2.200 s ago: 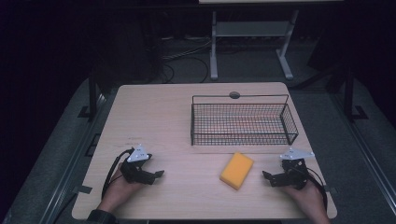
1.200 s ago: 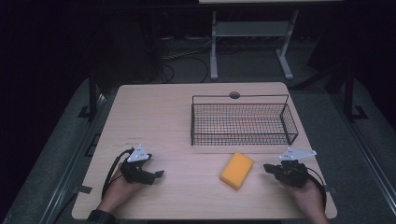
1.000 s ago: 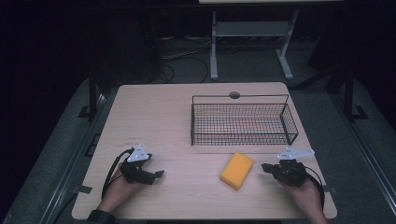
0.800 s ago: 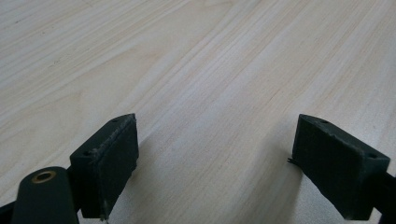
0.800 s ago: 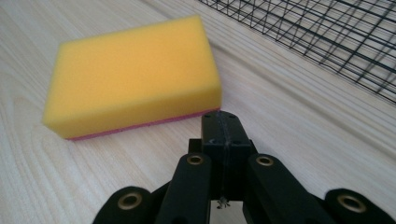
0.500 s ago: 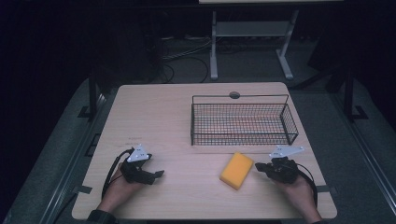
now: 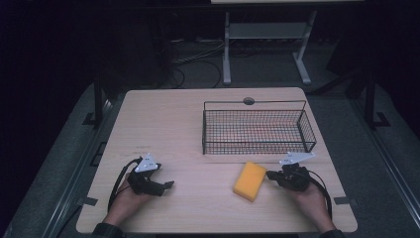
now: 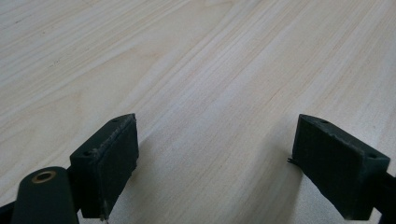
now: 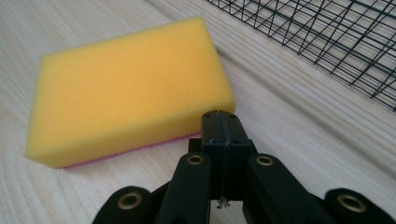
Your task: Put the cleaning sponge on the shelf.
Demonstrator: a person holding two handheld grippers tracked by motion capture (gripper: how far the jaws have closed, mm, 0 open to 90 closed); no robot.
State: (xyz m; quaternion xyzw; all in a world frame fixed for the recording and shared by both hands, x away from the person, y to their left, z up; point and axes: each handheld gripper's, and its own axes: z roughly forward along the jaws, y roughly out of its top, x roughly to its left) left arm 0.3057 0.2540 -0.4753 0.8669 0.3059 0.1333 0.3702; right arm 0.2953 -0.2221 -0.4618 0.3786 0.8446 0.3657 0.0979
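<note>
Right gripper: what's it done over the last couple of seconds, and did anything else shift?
The right gripper slid left across the table toward the sponge; its shut jaws now sit right at the sponge's edge, holding nothing. The sponge, the basket and the open left gripper stayed put.

Pale wood table (image 7: 173, 124): yellow sponge (image 7: 250, 180) near front, wire basket (image 7: 257, 128) behind.

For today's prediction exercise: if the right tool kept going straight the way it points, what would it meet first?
The yellow sponge. The right tool, jaws shut, points at its near edge, seemingly just short of touching; the wire basket lies off to one side.
</note>
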